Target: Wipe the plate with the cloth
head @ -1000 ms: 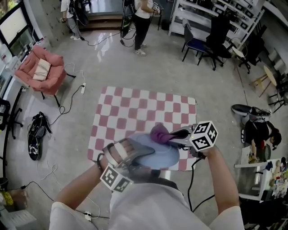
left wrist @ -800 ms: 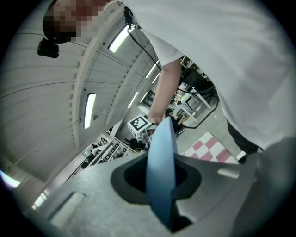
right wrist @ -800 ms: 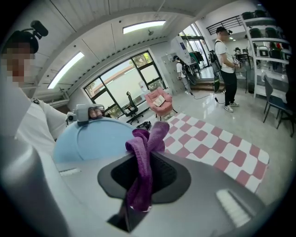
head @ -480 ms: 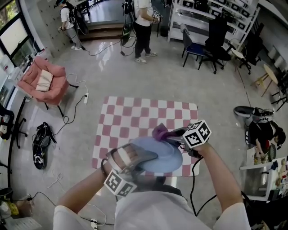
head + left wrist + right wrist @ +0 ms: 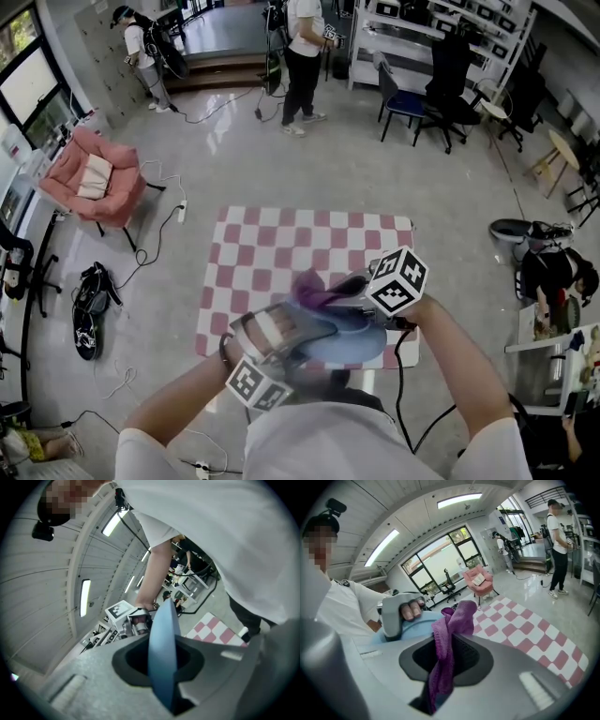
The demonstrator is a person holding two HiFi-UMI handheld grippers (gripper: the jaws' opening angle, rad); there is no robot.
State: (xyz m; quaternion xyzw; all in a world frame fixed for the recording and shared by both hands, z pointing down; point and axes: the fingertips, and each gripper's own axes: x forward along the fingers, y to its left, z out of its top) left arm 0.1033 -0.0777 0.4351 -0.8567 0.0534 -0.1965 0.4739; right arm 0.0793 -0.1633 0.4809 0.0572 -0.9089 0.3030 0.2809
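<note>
The plate is riding in the left gripper, which is clamping its rim. The blue disc is standing edge-on between the jaws and reaching out ahead of them, above the near edge of the checked table.

I judge that it is behaving as a stiff, smooth and probably breakable thing. It is light enough for a one-sided rim grip, yet likely to pivot or slide in the jaws if the wiping pushes hard on its far side. The rim is the sensible place to hold it, since that is leaving the face free. A deeper bite would resist twisting better.

The cloth is sitting in the right gripper, whose jaws are pinching its middle. A purple bunch is sticking out just past the jaw tips and a tail is hanging down behind them. It is looking soft, limp and light, so it is bending to whatever it presses on, and only the bunch ahead of the tips is doing useful work. From above, that bunch appears to be lying against the plate near its far rim.

I am counting one table, one plate, one cloth and two grippers.
</note>
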